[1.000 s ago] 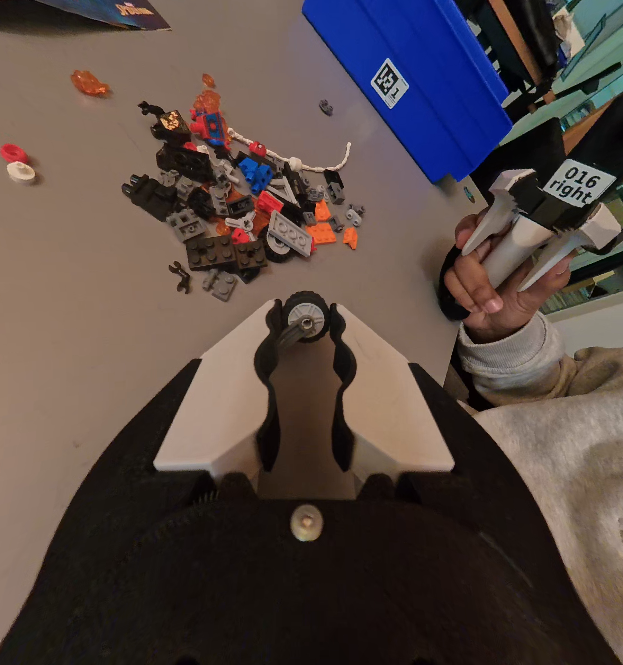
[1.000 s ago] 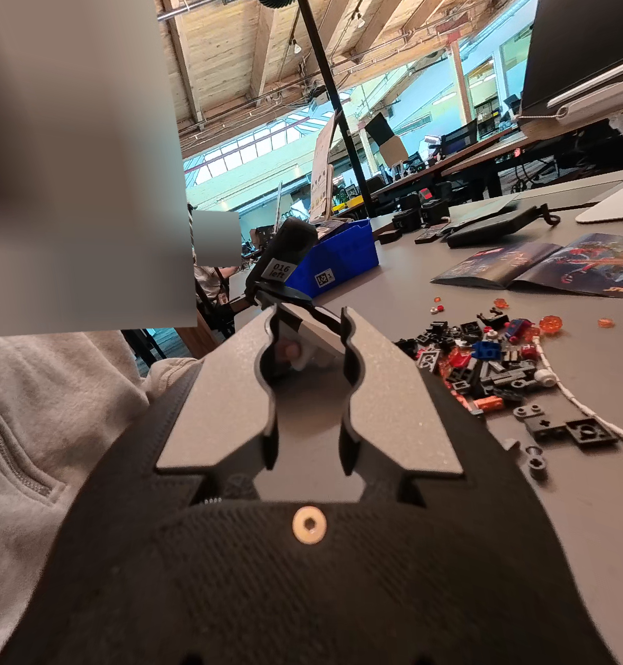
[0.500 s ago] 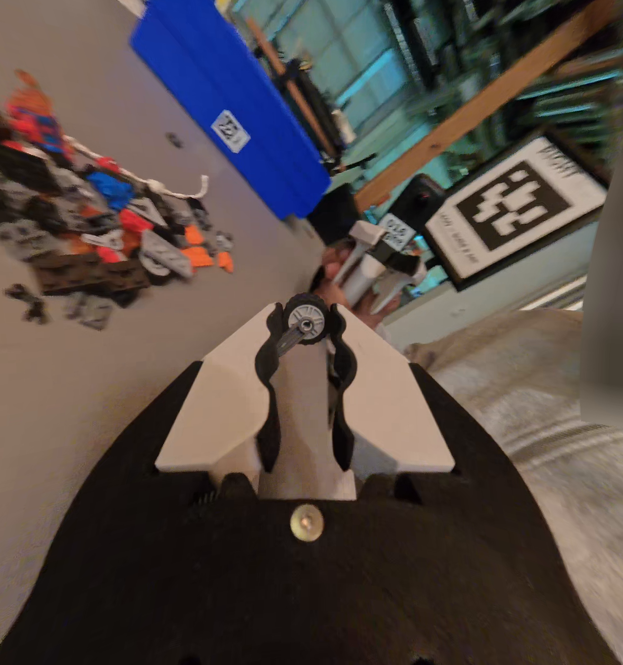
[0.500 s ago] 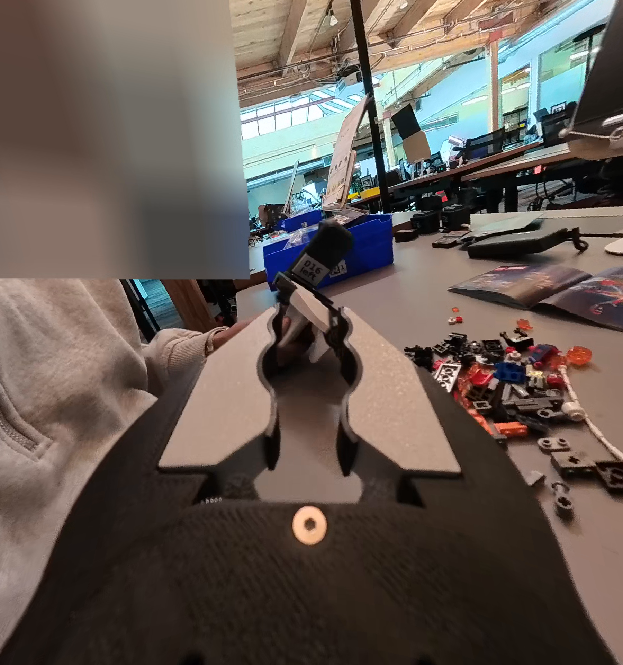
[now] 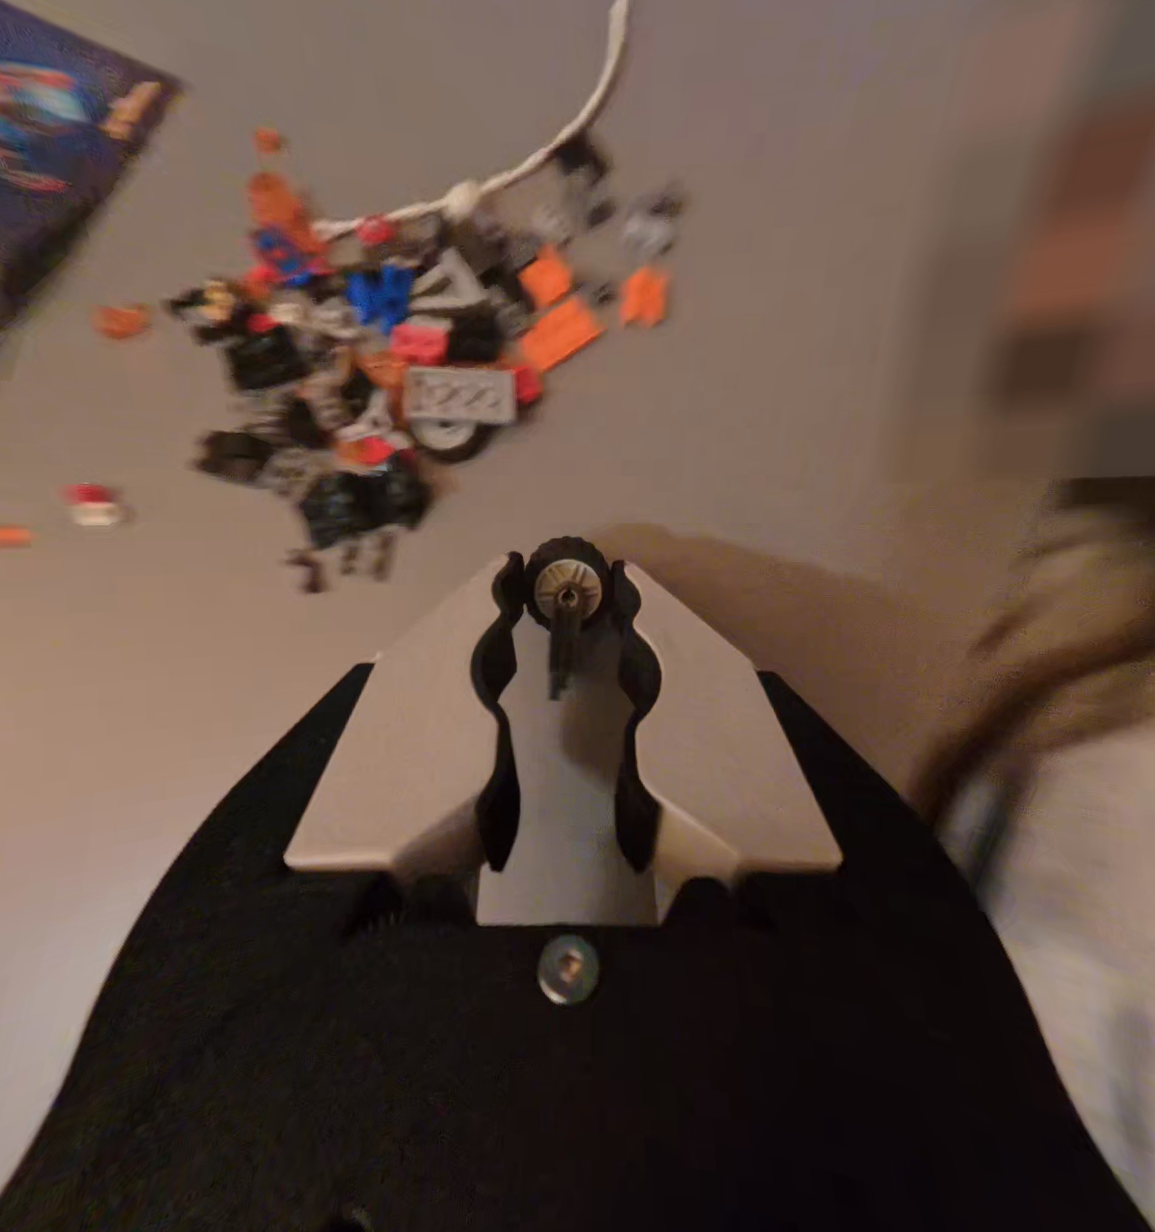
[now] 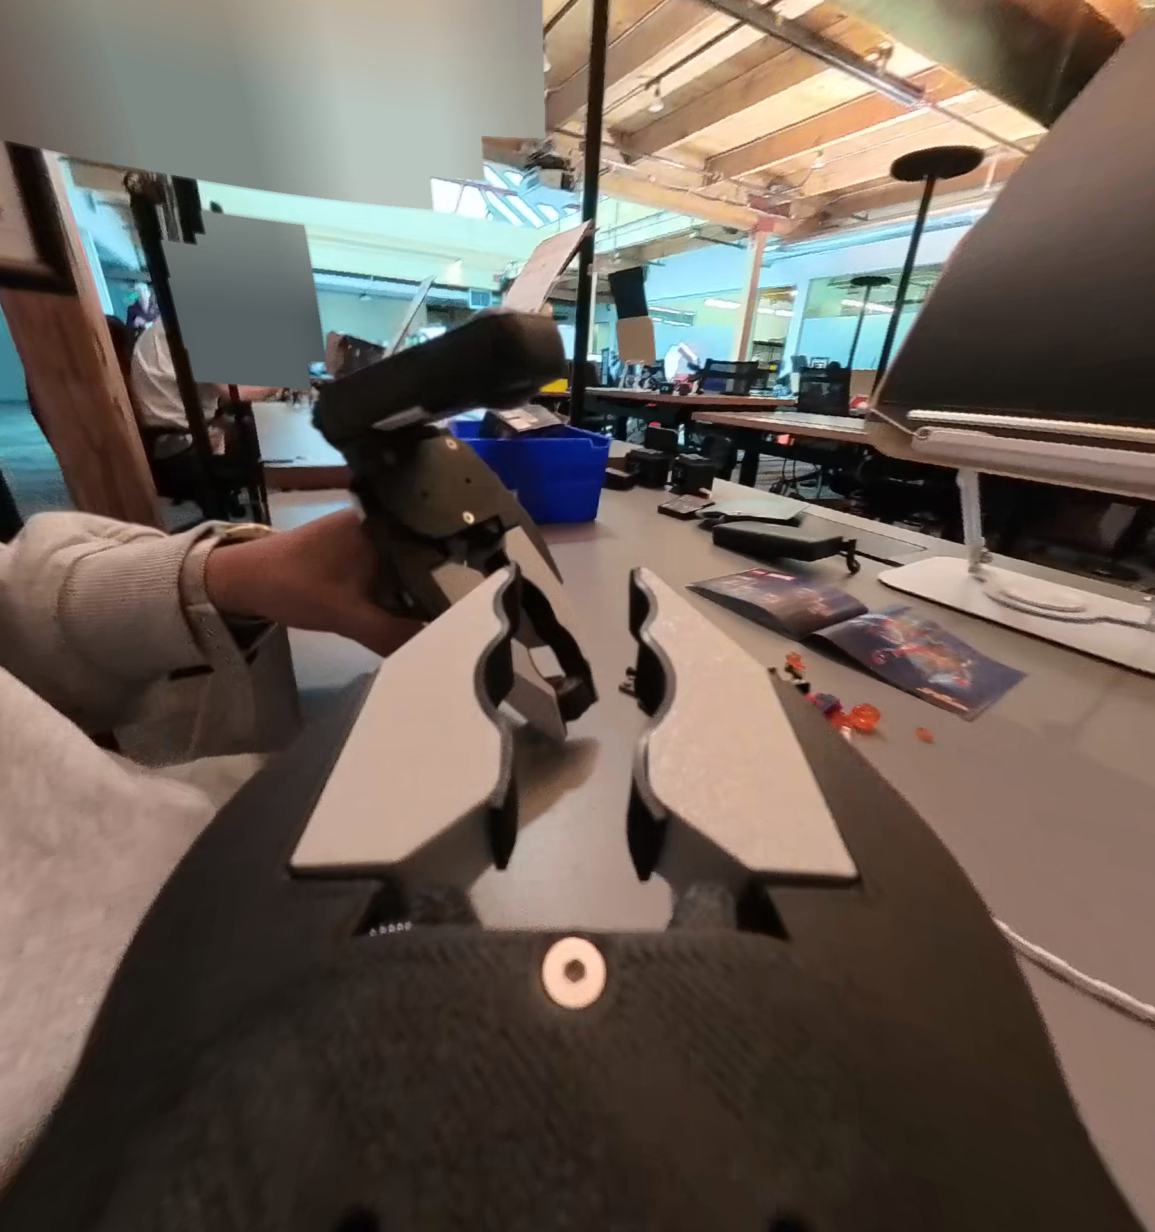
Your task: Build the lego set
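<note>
Left view dim, motion-blurred; right view bright, sharp, edges warped.

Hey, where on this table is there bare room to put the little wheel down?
Bare grey table lies between the brick pile and the left gripper that pinches the wheel. It is crowded in the pile, by the booklet and along the white cord.

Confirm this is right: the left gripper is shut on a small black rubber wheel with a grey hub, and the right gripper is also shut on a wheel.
Partly wrong. The left gripper is shut on the small black rubber wheel with a grey hub, as the left wrist view shows. But the right gripper is open and holds nothing, as the right wrist view shows.
</note>
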`<action>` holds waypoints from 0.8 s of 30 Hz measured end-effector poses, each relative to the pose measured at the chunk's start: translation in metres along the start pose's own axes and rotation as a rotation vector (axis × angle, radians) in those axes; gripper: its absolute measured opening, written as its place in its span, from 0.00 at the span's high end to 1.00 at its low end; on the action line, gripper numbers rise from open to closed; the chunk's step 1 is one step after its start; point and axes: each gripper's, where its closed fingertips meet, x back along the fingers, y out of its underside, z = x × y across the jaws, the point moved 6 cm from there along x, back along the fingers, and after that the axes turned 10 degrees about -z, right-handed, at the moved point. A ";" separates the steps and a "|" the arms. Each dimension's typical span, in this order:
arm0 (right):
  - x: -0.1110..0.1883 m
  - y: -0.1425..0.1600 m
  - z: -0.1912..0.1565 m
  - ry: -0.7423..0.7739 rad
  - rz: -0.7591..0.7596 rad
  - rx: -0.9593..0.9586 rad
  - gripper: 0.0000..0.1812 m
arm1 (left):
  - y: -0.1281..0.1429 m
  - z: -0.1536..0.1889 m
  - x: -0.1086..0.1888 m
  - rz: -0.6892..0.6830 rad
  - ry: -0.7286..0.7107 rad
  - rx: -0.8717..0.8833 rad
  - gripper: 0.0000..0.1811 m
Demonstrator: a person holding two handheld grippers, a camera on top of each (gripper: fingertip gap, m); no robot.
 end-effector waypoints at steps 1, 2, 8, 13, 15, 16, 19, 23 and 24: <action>0.001 -0.001 0.002 0.004 0.009 -0.018 0.83 | -0.002 -0.006 -0.001 -0.066 -0.143 -0.064 0.86; 0.003 -0.001 0.005 0.013 0.021 -0.035 0.83 | -0.006 -0.012 0.000 -0.109 -0.272 -0.123 0.86; 0.021 -0.006 0.027 0.050 0.148 -0.194 0.83 | -0.022 -0.018 -0.008 -0.367 -0.484 -0.316 0.86; 0.020 -0.004 0.031 0.034 0.138 -0.243 0.81 | -0.029 -0.013 0.006 -0.310 -0.481 -0.318 0.86; 0.019 -0.004 0.030 0.038 0.133 -0.236 0.81 | -0.029 -0.014 0.012 -0.286 -0.487 -0.306 0.86; 0.019 -0.004 0.030 0.038 0.132 -0.234 0.81 | -0.030 -0.014 0.014 -0.275 -0.488 -0.304 0.86; 0.019 -0.004 0.030 0.037 0.129 -0.231 0.81 | -0.030 -0.014 0.016 -0.228 -0.447 -0.290 0.86; 0.018 -0.004 0.029 0.023 0.123 -0.228 0.80 | -0.030 -0.017 0.012 -0.195 -0.443 -0.288 0.86; 0.017 -0.004 0.028 0.020 0.122 -0.226 0.80 | -0.029 -0.018 0.011 -0.187 -0.439 -0.288 0.86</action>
